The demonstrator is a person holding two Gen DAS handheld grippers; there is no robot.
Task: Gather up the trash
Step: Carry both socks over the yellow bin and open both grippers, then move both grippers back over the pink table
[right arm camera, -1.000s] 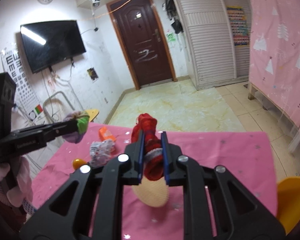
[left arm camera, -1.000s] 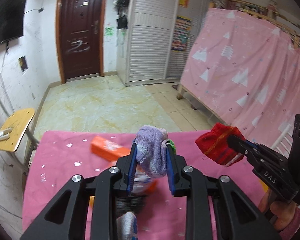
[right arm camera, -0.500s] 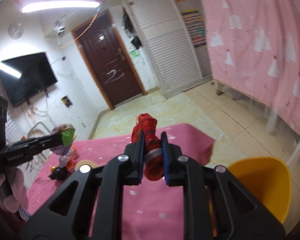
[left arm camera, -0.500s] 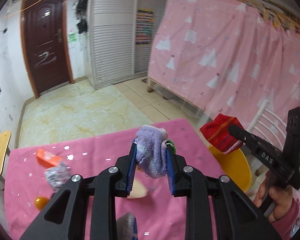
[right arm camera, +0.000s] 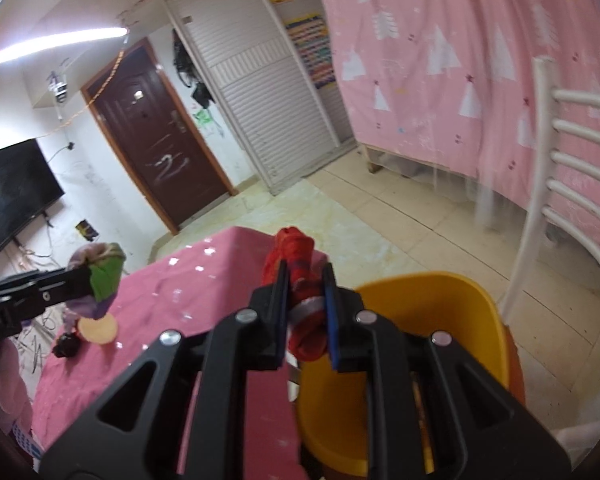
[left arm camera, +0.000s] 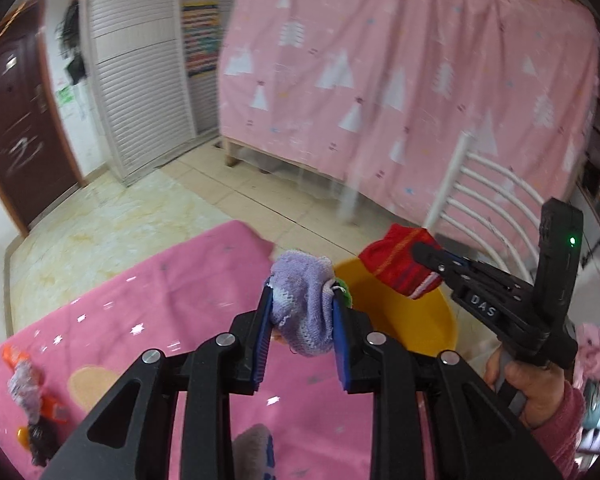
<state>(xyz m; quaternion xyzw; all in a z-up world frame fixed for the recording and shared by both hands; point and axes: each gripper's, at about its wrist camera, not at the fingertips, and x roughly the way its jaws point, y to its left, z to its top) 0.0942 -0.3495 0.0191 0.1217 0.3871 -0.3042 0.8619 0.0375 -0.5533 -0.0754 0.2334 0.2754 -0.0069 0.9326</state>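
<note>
Left gripper (left arm camera: 302,312) clamped tight on a crumpled lilac knit sock with a green patch (left arm camera: 303,300), blue pads pressing both sides, held above the far right corner of the table with the pink star-print cloth (left arm camera: 148,312). Right gripper (right arm camera: 306,302) likewise closed hard on a bunched red knit sock with a white band (right arm camera: 304,280), held over the near rim of the round yellow plastic bin (right arm camera: 432,312); in the left view that red sock (left arm camera: 400,264) hangs above the bin's opening (left arm camera: 412,320). Bin sits just beside the table's right edge, touching or nearly touching, cannot tell. Leftover clutter at the table's left end: an orange packet with a small lilac rag on it (left arm camera: 28,380), a dark lump (right arm camera: 66,346) next to a pale round patch. White slatted metal chair back (right arm camera: 572,184) close behind the bin on the right, tight there. Beyond the table edge the marbled tile floor (right arm camera: 332,220) is open to the white louvred wardrobe (right arm camera: 260,92) and dark brown door (right arm camera: 156,144). Pink tree-print curtain (left arm camera: 400,60) walls off the right side.
</note>
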